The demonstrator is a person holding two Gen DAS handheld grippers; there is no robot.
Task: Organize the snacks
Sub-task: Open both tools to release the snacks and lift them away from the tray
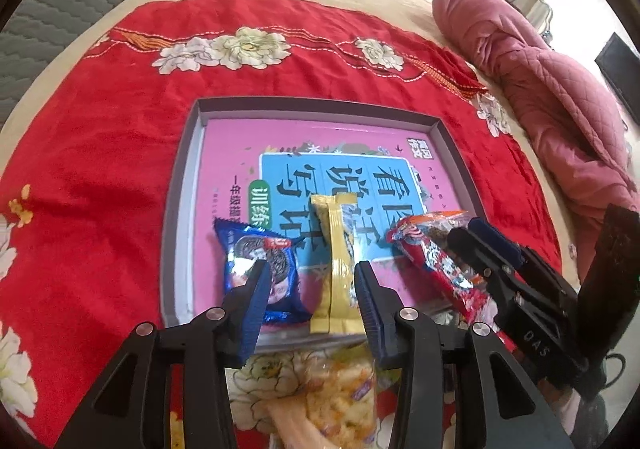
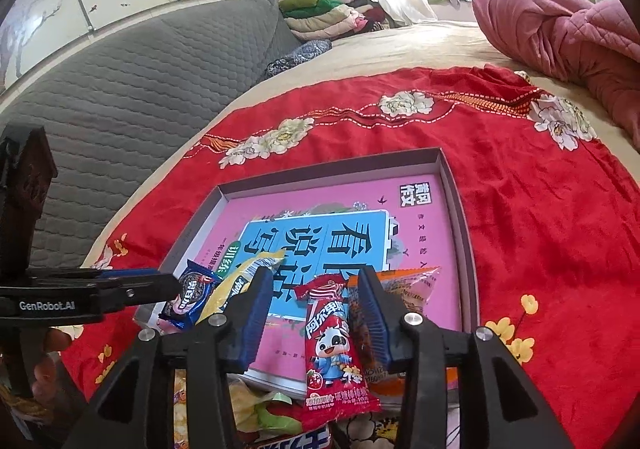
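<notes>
Counted in the shallow grey cardboard box lid (image 1: pixel 456 153): one pink-covered book (image 1: pixel 224 153) and four snack packets – one blue biscuit packet (image 1: pixel 276 269), one yellow packet (image 1: pixel 338 277), one red cartoon-cow packet (image 2: pixel 332 345), one orange packet (image 2: pixel 412 293).

Red blanket (image 1: pixel 100 153) with white flowers; pink-and-blue book (image 1: pixel 304 153); blue, yellow and red snack packets (image 1: pixel 260 269).

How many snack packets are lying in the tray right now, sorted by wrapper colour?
Blue cookie packet: 1
Yellow packet: 1
Red lollipop packet: 1
Orange packet: 1
Total in the tray: 4
</notes>
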